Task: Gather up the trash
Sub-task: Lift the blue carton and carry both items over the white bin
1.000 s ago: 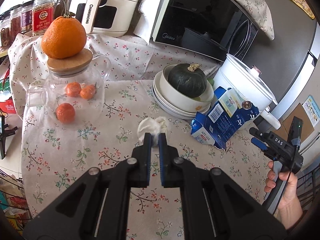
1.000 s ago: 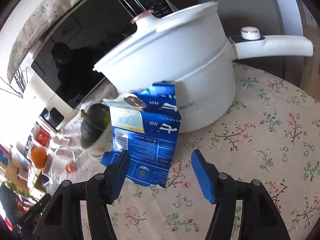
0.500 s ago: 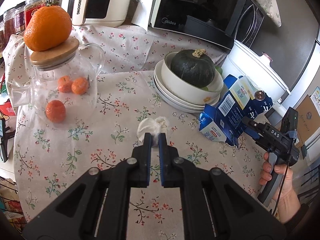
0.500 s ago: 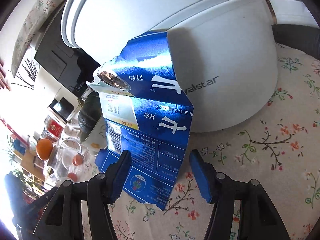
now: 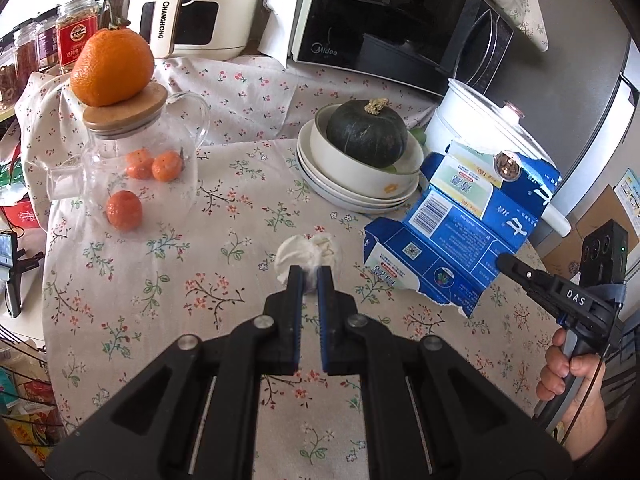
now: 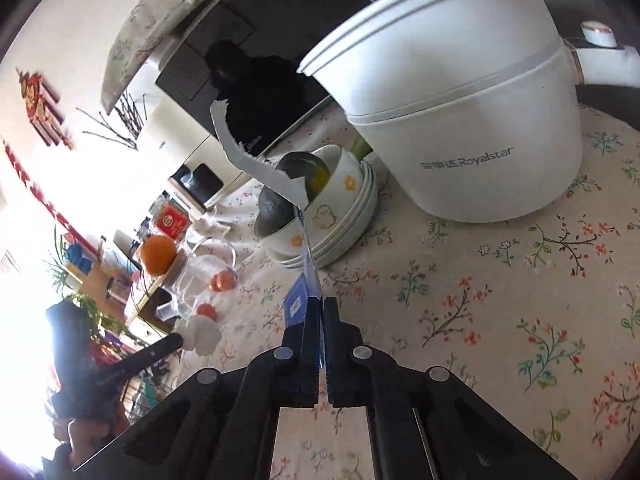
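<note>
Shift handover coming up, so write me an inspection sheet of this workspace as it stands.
Surface: table under a floral cloth, crowded along the back.
Job's things: crumpled tissue; torn blue carton, flattened, its card edge-on in the right wrist view.
Clutter: squash in stacked bowls; glass jar with an orange on its lid; white electric pot.
Grippers: left gripper shut on the tissue; right gripper shut on the carton.
Cables: thin dark lead below the hand holding the right gripper.
Surroundings: microwave, air fryer, jars at back left.
</note>
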### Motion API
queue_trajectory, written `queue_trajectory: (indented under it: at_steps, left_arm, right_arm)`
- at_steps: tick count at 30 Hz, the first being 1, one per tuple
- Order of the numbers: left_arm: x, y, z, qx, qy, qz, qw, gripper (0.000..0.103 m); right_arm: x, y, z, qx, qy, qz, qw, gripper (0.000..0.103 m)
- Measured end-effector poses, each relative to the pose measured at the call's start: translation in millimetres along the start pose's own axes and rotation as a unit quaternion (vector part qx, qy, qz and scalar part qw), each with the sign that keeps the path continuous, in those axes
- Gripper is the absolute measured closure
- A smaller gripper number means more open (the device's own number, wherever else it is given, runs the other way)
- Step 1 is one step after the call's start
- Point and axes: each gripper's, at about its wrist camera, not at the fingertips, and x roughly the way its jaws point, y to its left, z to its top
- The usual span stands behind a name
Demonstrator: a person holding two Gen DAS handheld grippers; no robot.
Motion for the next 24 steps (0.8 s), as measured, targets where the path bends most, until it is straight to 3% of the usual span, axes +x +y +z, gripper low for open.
queue_trajectory:
  at_steps: [4, 12, 24]
  left_arm:
    - [-25.2, -11.0, -8.5, 0.008, -0.004, -0.005, 0.9999, 0.095]
    - [-64.4, -34.6, -43.5, 0.023, -0.002, -0.025, 0.9994, 0.095]
    - [-78.3, -83.3, -98.5, 0.074, 0.026, -0.059, 0.9951, 0.095]
  right_arm:
    - [-27.5, 24.4, -16.7, -0.028, 0.027, -0.028, 0.999, 0.101]
    - [-94.6, 38.1, -57.0, -0.029, 0.037, -0.085, 0.995, 0.101]
    - [-172.5, 60.6, -100.5, -0.064, 0.058, -0.15, 0.985, 0.101]
